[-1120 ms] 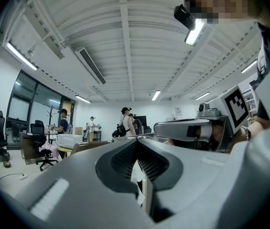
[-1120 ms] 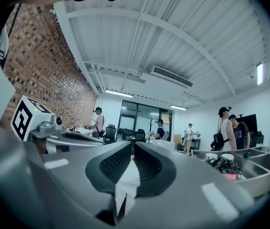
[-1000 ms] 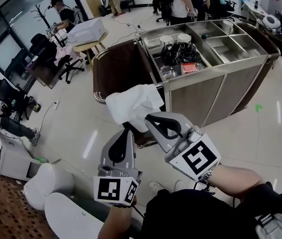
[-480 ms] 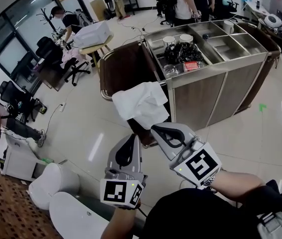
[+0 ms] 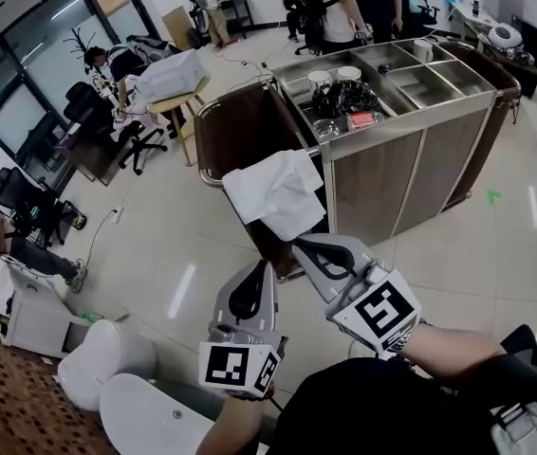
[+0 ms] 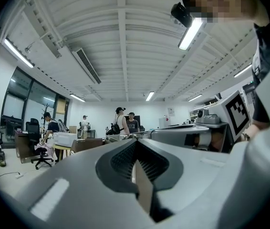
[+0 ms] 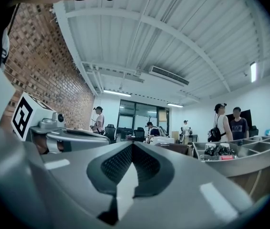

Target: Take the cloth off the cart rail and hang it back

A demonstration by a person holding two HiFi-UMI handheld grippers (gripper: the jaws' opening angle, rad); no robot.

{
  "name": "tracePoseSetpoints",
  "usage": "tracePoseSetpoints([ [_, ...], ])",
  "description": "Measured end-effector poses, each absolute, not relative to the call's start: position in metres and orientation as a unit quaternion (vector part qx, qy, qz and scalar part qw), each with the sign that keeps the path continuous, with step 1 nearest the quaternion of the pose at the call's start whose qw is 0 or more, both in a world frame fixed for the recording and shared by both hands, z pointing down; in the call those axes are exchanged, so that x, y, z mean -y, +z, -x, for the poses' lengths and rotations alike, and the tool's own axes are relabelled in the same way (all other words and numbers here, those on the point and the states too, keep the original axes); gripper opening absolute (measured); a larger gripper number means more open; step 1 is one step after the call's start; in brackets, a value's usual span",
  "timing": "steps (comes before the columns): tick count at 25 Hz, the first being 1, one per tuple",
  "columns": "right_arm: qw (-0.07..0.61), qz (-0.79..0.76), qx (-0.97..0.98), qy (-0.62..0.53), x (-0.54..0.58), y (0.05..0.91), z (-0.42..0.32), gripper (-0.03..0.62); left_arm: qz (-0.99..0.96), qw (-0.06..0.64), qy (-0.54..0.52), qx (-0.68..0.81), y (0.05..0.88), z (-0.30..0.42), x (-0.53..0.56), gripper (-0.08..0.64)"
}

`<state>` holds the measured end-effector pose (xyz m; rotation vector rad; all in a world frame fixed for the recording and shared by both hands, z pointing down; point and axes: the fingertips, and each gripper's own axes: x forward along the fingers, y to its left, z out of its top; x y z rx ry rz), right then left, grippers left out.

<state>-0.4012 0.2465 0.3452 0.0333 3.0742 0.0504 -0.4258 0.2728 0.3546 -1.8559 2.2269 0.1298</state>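
Holding left gripper and right gripper shut, both empty; white crumpled cloth is hanging ahead on steel cart rail.

one cloth; one cart

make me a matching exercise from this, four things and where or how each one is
1 white cloth
2 red packet
3 green mark
4 left claw

a on the floor
b jaws together, nothing between them
c hanging on the end rail
d on top of the cart

Pairs: 1-c, 2-d, 3-a, 4-b
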Motion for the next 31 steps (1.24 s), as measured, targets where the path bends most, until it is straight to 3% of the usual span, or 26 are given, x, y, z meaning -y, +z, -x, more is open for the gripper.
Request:
tracePoseSetpoints([
  [26,0.035,0.0,-0.997,0.071,-0.281,0.358,0.392,0.0,0.643,0.119,0.06,-0.754,0.367,0.419,-0.304,0.002],
  [31,0.017,0.01,-1.0,0.023,-0.279,0.354,0.392,0.0,0.644,0.119,0.06,-0.754,0.362,0.421,-0.301,0.002],
])
